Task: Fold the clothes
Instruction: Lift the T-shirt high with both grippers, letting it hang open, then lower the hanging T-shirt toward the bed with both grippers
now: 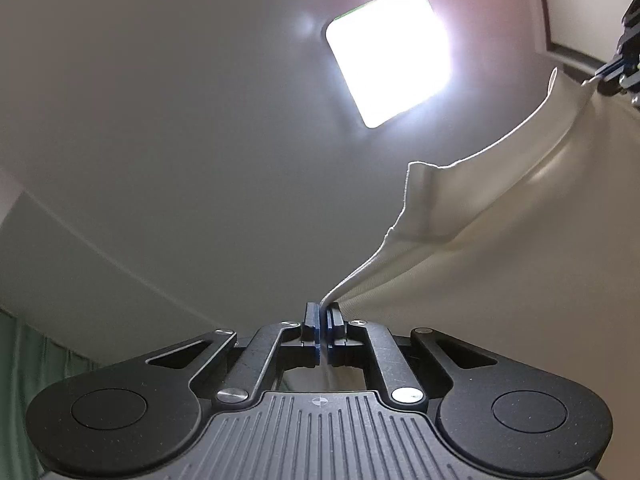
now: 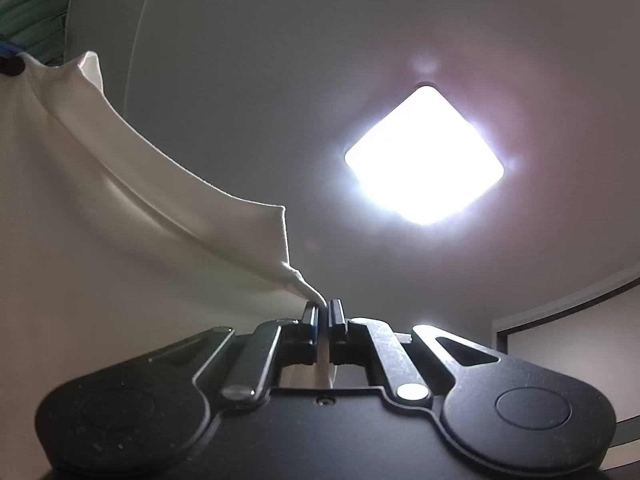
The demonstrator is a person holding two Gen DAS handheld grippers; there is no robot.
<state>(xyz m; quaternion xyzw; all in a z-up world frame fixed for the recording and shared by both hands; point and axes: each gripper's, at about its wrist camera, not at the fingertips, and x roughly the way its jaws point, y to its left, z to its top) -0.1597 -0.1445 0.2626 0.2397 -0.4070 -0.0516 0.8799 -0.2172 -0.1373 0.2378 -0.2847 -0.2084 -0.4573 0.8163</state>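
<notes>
In the left wrist view, the left black two-finger gripper with blue pads [image 1: 322, 312] is pointing up at the pale ceiling [image 1: 180, 100]; its jaws are closing tight on a thin corner of the cream-white cloth garment [image 1: 500, 240]. From that pinch the garment is rising toward 2 o'clock, its top hem sagging in a shallow curve with one small upright fold partway along; its long axis is running from 6 o'clock up to the far corner at 2 o'clock, where the right gripper [image 1: 610, 70] is showing only as a dark, blue-edged tip cut off by the picture's edge, so its grip cannot be judged from here. The bright square ceiling lamp [image 1: 388, 56] is glaring at 12 o'clock; a strip of green curtain [image 1: 16, 380] is showing at 8 o'clock. The lower part of the garment is hanging out of sight below the gripper body.

In the right wrist view, the garment [image 2: 100, 220] is filling the left side, stretching from 10 o'clock down to the pinch at 6 o'clock; the right gripper [image 2: 323, 308] is clamping a narrow point of cloth, which is also showing through the gap behind the fingers. The left gripper [image 2: 10, 60] is barely visible at 10 o'clock, mostly cut off. The lamp [image 2: 424, 156] is burning at 1 o'clock; the curtain [image 2: 36, 4] is sitting at 11 o'clock; a dark-framed panel [image 2: 568, 340] at 4 o'clock is hard to make out.
</notes>
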